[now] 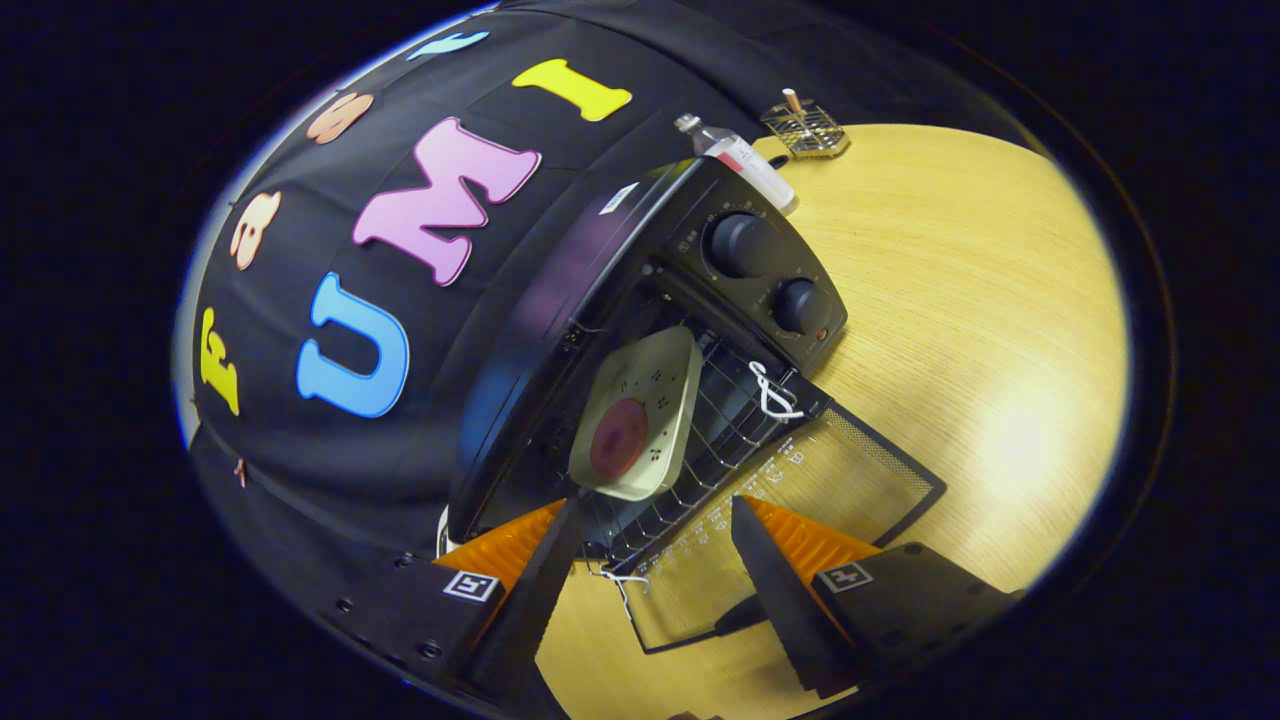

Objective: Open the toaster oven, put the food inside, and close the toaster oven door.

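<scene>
On the pale wooden table the black toaster oven stood against the booth's wall, its two knobs on the panel beside the opening. Its glass door was dropped fully open and lay nearly flat over the table, reaching toward the gripper. Inside, on the wire rack, sat a cream tray carrying the food, a round reddish-brown piece. So the food looked to be in already, and only closing the door seemed left.

The gripper hovered just above the door's outer edge, its fingers spread wide apart with nothing between them but the door and the rack's front edge beyond. White cord was tied at the door's hinge corner by the knob panel, and another loop showed at the corner nearer the left finger.

To shut the door well, the gripper would probably do best to drop low, catch the door's free edge or its handle from underneath, and swing it up along the hinge's arc rather than push straight in. Keeping the fingers clear of the cords and the rack would help avoid a snag, and a slow lift would keep the tray from sliding.

Beyond the oven lay a small bottle and a little wire basket.
</scene>
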The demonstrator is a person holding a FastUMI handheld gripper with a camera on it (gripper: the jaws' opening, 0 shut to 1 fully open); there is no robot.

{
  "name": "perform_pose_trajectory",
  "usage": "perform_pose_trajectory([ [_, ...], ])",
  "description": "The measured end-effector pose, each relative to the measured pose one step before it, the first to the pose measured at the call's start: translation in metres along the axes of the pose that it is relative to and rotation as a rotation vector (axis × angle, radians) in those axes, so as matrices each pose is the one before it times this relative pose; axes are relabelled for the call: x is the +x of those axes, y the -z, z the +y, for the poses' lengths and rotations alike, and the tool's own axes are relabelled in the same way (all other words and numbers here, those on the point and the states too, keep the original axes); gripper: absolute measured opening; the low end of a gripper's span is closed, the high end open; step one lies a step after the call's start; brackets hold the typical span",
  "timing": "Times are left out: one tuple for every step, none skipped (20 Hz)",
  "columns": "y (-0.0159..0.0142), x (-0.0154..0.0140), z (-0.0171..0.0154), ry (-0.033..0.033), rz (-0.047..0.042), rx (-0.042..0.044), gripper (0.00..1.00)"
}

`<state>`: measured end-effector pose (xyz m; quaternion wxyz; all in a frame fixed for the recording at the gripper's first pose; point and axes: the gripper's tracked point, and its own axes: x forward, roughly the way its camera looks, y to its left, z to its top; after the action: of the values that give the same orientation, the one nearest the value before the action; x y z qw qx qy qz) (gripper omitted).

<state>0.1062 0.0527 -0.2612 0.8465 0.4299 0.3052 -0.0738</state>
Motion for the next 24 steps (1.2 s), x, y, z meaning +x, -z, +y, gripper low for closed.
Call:
perform_pose_trajectory([
  [0.00403,-0.00619,0.00059,-0.00359,0.00926,-0.04691,0.99],
  [0.00366,-0.00992,0.00179,-0.00282,0.01027,-0.05858,0.99],
  [0.00387,-0.00849,-0.00023,-0.00299,0.01236,-0.05802,0.99],
  [0.00654,-0.00847,0.00048,-0.00014,0.01296,-0.06309,0.99],
  [0.0062,-0.00747,-0.00024,0.00262,0.01352,-0.06456,0.99],
  [0.00714,-0.0081,-0.00117,0.00363,0.01541,-0.06368,0.99],
  [0.00629,-0.00665,-0.00104,0.00079,0.0144,-0.06107,0.99],
  [0.01661,-0.00591,0.00359,0.0074,0.01233,-0.05535,0.99],
  [0.00625,-0.00412,-0.00283,0.00739,0.00863,-0.05166,0.99],
  [0.00615,-0.00234,-0.00246,0.0099,0.00722,-0.04673,0.99],
  [0.0072,-0.00156,-0.00288,0.0104,0.01004,-0.04207,0.99],
  [0.00916,-0.00011,-0.00393,0.0137,0.01284,-0.03824,0.99],
  [0.00801,0.00243,-0.00405,0.0151,0.01686,-0.03828,0.99],
  [0.00901,0.00287,-0.00227,0.01766,0.01816,-0.0403,0.99],
  [0.00876,0.00391,-0.00343,0.01984,0.02047,-0.04274,0.99],
  [0.00685,0.00563,-0.003,0.01763,0.01316,-0.04808,0.99],
  [0.00542,0.00795,-0.00513,0.02601,0.01281,-0.05176,0.99],
  [0.0063,0.00831,-0.00347,0.02778,0.01057,-0.04527,1.0],
  [0.0074,0.00836,-0.002,0.01923,0.01664,-0.03137,1.0],
  [0.00819,0.00664,0.00263,0.00866,0.0201,-0.01754,1.0],
  [0.00439,0.00788,0.0005,0.01069,0.01444,-0.01148,1.0],
  [0.00361,0.00734,-0.00041,0.0157,0.0137,-0.00717,1.0],
  [0.00256,0.00634,-0.00033,0.01309,0.01024,0.00086,1.0],
  [-0.00118,0.00629,-0.00117,0.00357,0.00827,0.00705,1.0],
])
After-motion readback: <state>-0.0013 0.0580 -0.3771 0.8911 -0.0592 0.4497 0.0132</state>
